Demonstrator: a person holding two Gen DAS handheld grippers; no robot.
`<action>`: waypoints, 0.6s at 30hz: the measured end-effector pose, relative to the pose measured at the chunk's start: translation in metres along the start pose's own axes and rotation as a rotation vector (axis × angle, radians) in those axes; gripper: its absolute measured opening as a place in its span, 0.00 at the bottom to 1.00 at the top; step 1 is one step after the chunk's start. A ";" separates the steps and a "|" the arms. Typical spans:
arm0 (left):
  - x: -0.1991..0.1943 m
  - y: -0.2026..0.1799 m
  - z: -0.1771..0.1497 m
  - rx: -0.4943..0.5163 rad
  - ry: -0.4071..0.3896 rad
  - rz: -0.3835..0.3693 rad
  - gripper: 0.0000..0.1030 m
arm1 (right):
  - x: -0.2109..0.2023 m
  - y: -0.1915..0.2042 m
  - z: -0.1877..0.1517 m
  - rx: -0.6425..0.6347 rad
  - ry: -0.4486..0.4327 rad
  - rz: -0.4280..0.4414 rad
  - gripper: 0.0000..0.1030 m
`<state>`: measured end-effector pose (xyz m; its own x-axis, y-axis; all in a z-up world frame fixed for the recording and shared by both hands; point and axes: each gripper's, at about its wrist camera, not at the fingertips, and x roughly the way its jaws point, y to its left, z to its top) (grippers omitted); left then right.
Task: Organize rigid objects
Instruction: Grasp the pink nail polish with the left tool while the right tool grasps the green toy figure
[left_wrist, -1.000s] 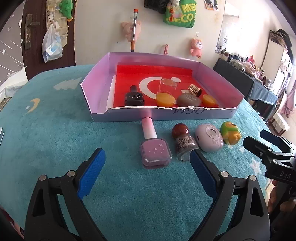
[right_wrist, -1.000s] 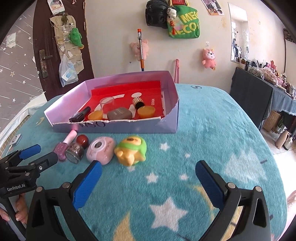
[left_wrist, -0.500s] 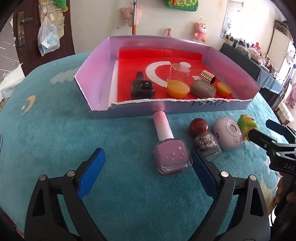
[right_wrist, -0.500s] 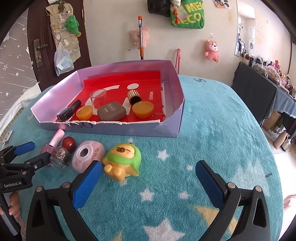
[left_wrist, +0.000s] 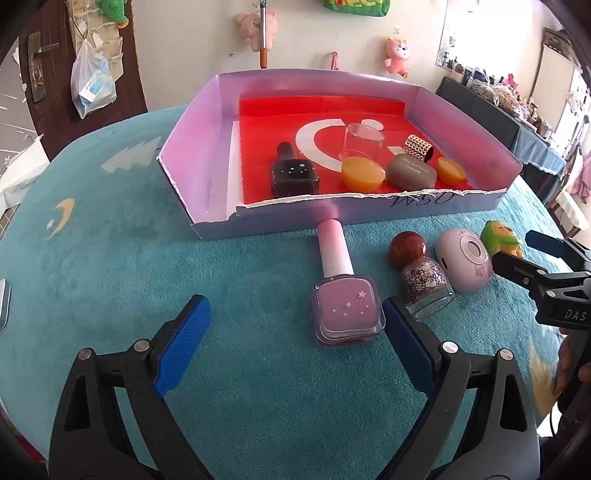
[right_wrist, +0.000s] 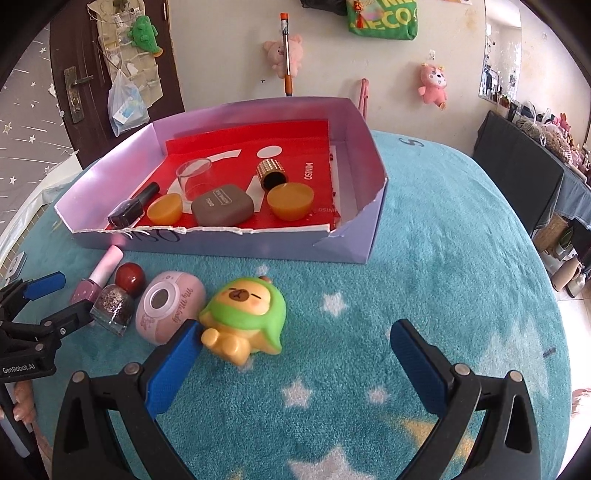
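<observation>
Left gripper (left_wrist: 295, 332) is spread wide, nothing grasped; square pink glass nail-polish bottle (left_wrist: 347, 310) lies flat on teal carpet (left_wrist: 110, 258), just inside right pad. Right gripper (right_wrist: 295, 354) likewise released; green-hooded yellow bear toy (right_wrist: 245, 317) lies by its left pad, before the lilac cardboard tray (right_wrist: 236, 245).

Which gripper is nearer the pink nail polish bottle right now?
Left. The left gripper is open with the pink nail polish bottle just inside its right finger. The right gripper is open around the green capybara toy, across the row.
</observation>
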<state>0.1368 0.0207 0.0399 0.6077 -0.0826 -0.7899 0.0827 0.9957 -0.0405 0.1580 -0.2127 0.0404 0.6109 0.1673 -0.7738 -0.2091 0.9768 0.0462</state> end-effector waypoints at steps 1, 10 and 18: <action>0.001 -0.001 0.001 -0.002 -0.001 0.008 0.92 | 0.000 0.000 0.000 -0.001 0.001 0.002 1.00; 0.011 -0.007 0.005 -0.001 0.012 -0.009 0.88 | 0.004 0.003 0.006 -0.017 -0.010 0.028 0.99; 0.009 -0.013 0.003 0.011 -0.012 -0.019 0.61 | 0.005 0.011 0.006 -0.060 -0.017 0.089 0.76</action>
<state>0.1437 0.0067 0.0356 0.6153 -0.1019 -0.7817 0.1031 0.9935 -0.0483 0.1636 -0.2003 0.0404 0.6007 0.2560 -0.7574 -0.3085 0.9482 0.0758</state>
